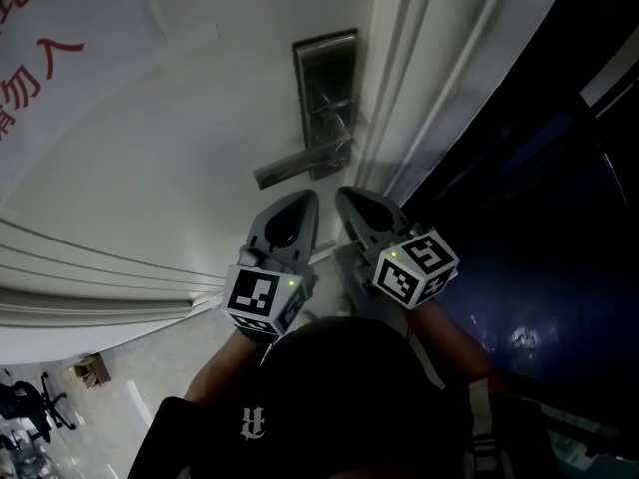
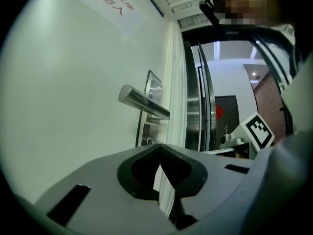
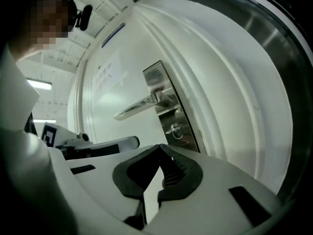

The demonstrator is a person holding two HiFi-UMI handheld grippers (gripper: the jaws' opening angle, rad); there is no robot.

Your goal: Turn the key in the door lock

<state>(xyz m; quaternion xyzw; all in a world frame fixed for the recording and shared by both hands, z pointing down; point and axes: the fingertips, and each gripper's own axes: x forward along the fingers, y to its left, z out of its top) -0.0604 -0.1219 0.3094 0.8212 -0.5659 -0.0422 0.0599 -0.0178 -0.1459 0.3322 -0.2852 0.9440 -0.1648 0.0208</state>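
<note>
The left hand-held gripper and the right hand-held gripper are held side by side close to the white door, just below the lever handle of the metal lock plate. The left one's jaws are brought together at the tips with nothing between them. The right one is likewise closed and empty. A small key is seen in the lock plate under the lever handle, apart from both grippers.

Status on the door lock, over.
Left gripper and right gripper shut, empty. Key sits in lock plate, untouched. Lever handle juts out just above it.
</note>
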